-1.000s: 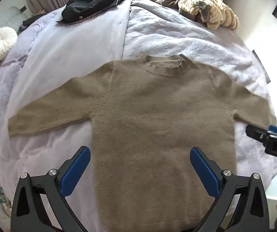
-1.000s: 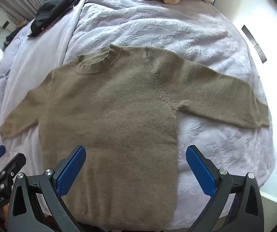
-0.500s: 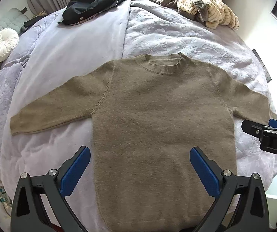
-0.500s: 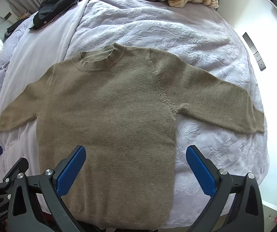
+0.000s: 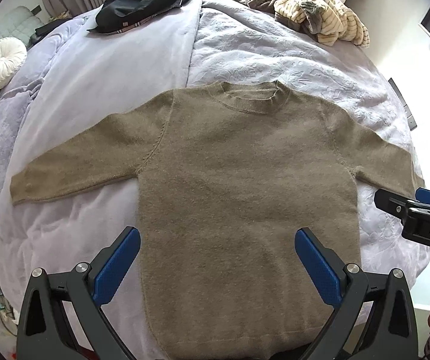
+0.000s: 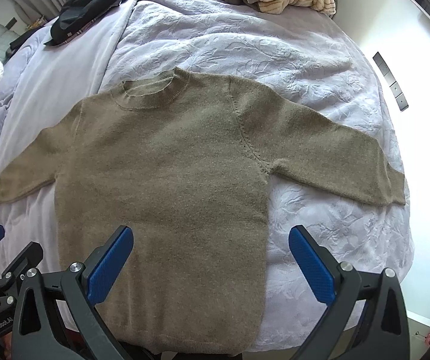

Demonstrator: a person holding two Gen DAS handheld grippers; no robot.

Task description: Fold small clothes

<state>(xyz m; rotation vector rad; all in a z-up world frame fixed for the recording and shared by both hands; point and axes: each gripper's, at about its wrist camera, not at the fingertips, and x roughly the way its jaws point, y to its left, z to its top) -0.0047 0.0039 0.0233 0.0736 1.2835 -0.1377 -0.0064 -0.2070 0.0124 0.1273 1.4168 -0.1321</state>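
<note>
Sweater lies flat, front up, on the bed, collar away from the grippers and both sleeves spread out sideways. Compared with a second ago the collar has come nearer the middle of both wrist views, and the garment itself has not shifted; I judge the person has finished lining up and no fold has begun.

Left to right: the left cuff ends on open bedding, with bare cover beyond it toward the white cushion. Left gripper hovers spread wide above the hem, holding nothing. Right gripper hovers likewise, jaws wide apart, over the right side seam. The right cuff lies close to the bed's edge, so that sleeve probably has to fold inward. Heaped clothes sit well apart at the far end, leaving the room around the body free.
</note>
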